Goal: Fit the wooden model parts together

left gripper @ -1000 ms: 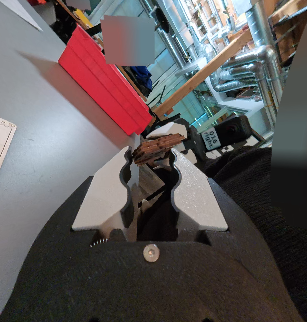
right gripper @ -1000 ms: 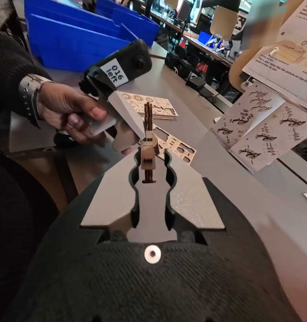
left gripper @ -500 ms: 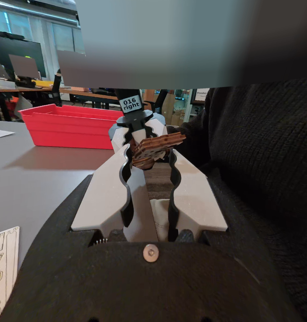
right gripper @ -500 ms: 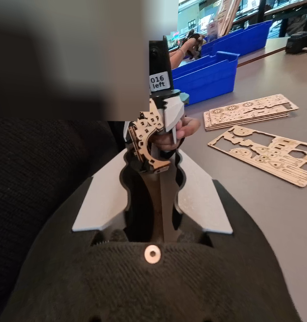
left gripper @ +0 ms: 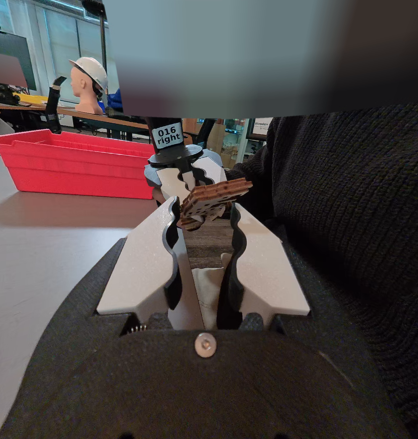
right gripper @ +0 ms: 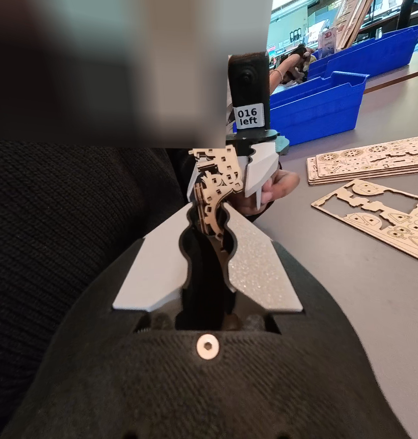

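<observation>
A layered wooden model assembly [left gripper: 215, 192] hangs in the air between both grippers, in front of a person's black sweater [left gripper: 345, 213]. My left gripper [left gripper: 204, 204] is shut on it across its width. In the right wrist view the pale assembly [right gripper: 220, 175] stands upright. My right gripper [right gripper: 208, 205] is shut on its curved lower end. The two grippers face each other. The right one shows opposite in the left wrist view [left gripper: 186, 180]. A white finger [right gripper: 260, 171] of the left gripper shows beside the assembly, with a hand behind it.
A red bin [left gripper: 72, 166] stands on the grey table [left gripper: 49, 249] at the left. A blue bin [right gripper: 322, 111], a stack of wooden part sheets [right gripper: 369, 161] and a single punched-out sheet [right gripper: 374, 213] lie at the right. A mannequin head with a hard hat [left gripper: 89, 85] is far back. Left and right tips are no more than a few centimetres apart.
Both grippers have swung round with the assembly, from over the table to in front of the sweater. In the last half second the grippers have drawn slightly closer together; both grips hold.
</observation>
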Demonstrator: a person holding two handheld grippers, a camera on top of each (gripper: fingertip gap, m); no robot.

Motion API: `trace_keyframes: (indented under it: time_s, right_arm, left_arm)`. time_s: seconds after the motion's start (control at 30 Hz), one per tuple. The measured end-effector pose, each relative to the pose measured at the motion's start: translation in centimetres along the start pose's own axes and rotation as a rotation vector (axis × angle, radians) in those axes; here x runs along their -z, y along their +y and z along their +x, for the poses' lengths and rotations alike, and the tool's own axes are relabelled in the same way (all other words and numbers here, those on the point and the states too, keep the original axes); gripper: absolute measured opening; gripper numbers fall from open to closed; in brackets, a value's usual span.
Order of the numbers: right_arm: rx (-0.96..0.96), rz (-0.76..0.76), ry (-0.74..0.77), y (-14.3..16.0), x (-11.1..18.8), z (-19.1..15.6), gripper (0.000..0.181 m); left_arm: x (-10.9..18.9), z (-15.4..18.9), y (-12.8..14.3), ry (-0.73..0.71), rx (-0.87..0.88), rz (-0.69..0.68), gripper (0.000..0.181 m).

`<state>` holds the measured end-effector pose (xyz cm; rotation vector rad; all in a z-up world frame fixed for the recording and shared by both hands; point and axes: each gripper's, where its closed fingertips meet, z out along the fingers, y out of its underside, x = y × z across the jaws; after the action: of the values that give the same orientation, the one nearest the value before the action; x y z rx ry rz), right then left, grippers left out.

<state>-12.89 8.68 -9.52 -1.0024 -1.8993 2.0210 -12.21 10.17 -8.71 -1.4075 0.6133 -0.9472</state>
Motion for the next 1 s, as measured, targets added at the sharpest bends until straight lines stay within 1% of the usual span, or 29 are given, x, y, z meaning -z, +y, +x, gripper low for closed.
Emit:
trace_keyframes:
  time_s: [0.33, 0.63, 0.73, 0.77, 0.8, 0.83, 1.0]
  right_arm:
    - [0.010, -0.001, -0.035, 0.0, -0.2, -0.7, 0.017]
    - [0.039, -0.015, -0.022, 0.0, -0.3, -0.8, 0.016]
    - [0.035, 0.003, -0.023, -0.1, -0.2, -0.8, 0.018]
    - [0.039, 0.009, -0.027, -0.2, -0.2, -0.8, 0.030]
    - [0.045, 0.014, -0.028, -0.3, -0.2, -0.9, 0.047]
    - [0.054, 0.014, -0.031, -0.3, -0.2, -1.0, 0.056]
    - [0.094, 0.016, -0.011, -0.4, -0.1, -0.9, 0.059]
  left_arm:
    - [-0.1, 0.7, -0.1, 0.053, 0.037, 0.015, 0.041]
    - [-0.1, 0.9, -0.3, 0.068, 0.043, 0.024, 0.041]
    - [0.0, 0.8, -0.3, 0.063, 0.036, 0.029, 0.041]
    - [0.0, 0.9, -0.4, 0.069, 0.039, 0.035, 0.041]
    - [0.1, 1.1, -0.7, 0.079, 0.050, 0.051, 0.041]
    - [0.2, 1.1, -1.0, 0.087, 0.065, 0.071, 0.041]
    - [0.7, 0.8, -1.8, 0.094, 0.100, 0.121, 0.041]
